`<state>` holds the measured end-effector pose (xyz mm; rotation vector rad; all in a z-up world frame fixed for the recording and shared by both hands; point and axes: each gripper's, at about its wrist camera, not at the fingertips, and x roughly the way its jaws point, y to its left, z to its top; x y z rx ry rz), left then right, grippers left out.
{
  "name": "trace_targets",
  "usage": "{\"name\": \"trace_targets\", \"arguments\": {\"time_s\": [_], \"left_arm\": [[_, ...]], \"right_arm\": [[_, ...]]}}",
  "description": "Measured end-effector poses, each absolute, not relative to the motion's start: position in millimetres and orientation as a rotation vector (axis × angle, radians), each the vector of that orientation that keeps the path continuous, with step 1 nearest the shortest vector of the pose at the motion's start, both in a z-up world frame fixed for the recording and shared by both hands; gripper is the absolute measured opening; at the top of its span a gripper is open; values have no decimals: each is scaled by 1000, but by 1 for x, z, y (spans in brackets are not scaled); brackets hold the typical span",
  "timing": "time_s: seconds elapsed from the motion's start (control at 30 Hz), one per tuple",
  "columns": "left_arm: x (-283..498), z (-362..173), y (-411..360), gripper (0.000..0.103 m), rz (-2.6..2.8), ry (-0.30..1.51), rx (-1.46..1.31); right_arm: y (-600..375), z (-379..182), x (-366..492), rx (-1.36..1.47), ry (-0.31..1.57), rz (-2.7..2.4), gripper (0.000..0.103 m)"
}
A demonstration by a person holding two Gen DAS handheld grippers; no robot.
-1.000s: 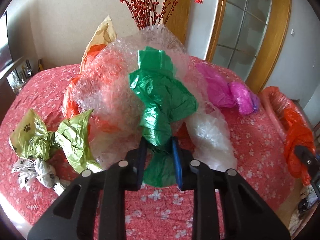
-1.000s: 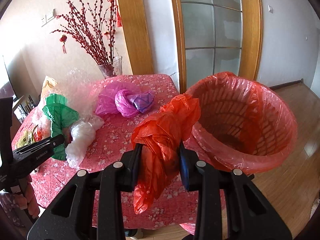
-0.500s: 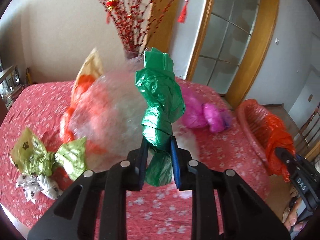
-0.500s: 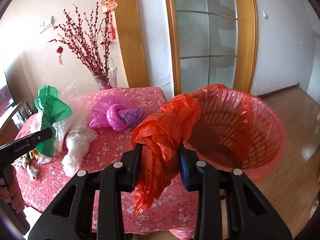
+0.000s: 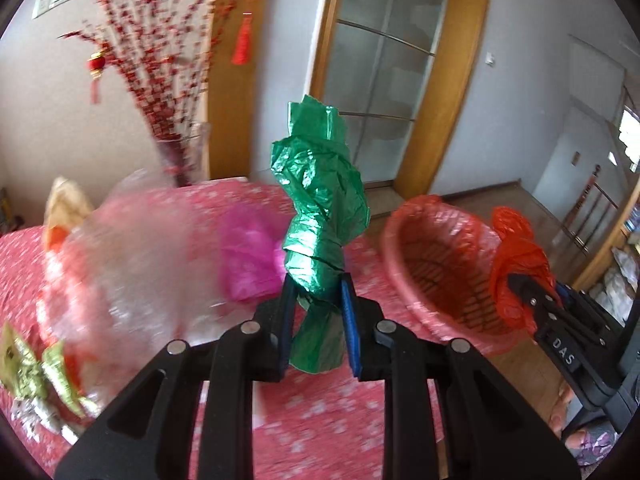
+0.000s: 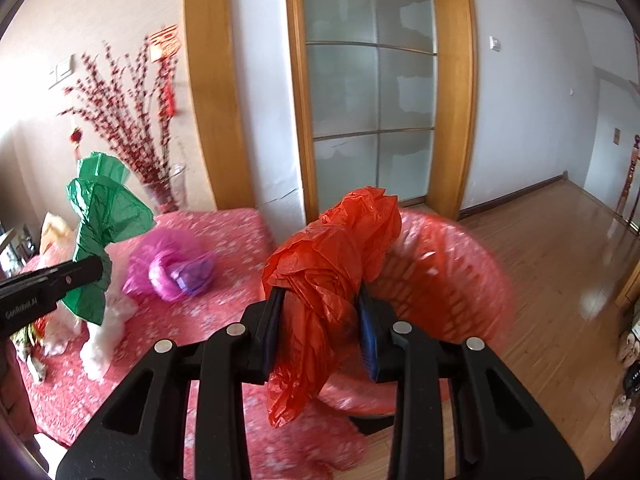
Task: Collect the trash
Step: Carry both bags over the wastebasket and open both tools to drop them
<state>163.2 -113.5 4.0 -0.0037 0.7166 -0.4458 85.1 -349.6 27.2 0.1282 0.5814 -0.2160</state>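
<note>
Beside the table (image 5: 328,412), lined basket (image 5: 436,276); tools (image 5: 316,316) (image 6: 320,320) clamp green bag (image 5: 320,220), red bag (image 6: 332,268).

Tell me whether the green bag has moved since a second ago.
Yes. The green bag, clamped in the left gripper, rose off the table toward the basket.

- Bubble wrap (image 5: 132,248): motion-blurred in the left wrist view; outline indistinct.
- Magenta bag (image 5: 248,256): blurred, its right side hidden behind the green bag (image 5: 320,216).
- Green bag: midsection covered by the left tongs (image 5: 316,316).
- Orange bag (image 6: 332,280): waist concealed between the right tongs (image 6: 320,320).
- Basket (image 6: 448,280): near rim smeared; left part hidden behind the orange bag.
- Olive wrapper (image 5: 24,364): cut by the frame edge, print illegible.
- Desk (image 5: 320,412): near edge hidden by the tongs.
</note>
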Motion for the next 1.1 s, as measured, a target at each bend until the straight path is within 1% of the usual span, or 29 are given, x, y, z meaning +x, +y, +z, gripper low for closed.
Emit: {"name": "trace_targets", "arguments": {"time_s": [0.47,0.8,0.9,0.97,1.03,1.1], "left_arm": [[189,-10,-202,23,-604,765,27],[206,-18,-247,24,-677,799,42],[210,-22,-255,27,-680,818,33],[213,-27,-259,28,-684,836,24],[215,-31,-262,32,-681,848,24],[216,-34,-260,34,-666,853,26]], "right_arm": [[-403,23,91,175,579,-295,34],[-428,23,103,197,571,-316,35],[-437,22,105,230,572,-325,39],[-442,19,106,249,579,-327,44],[-444,17,106,251,584,-334,48],[-444,15,104,249,589,-341,52]]}}
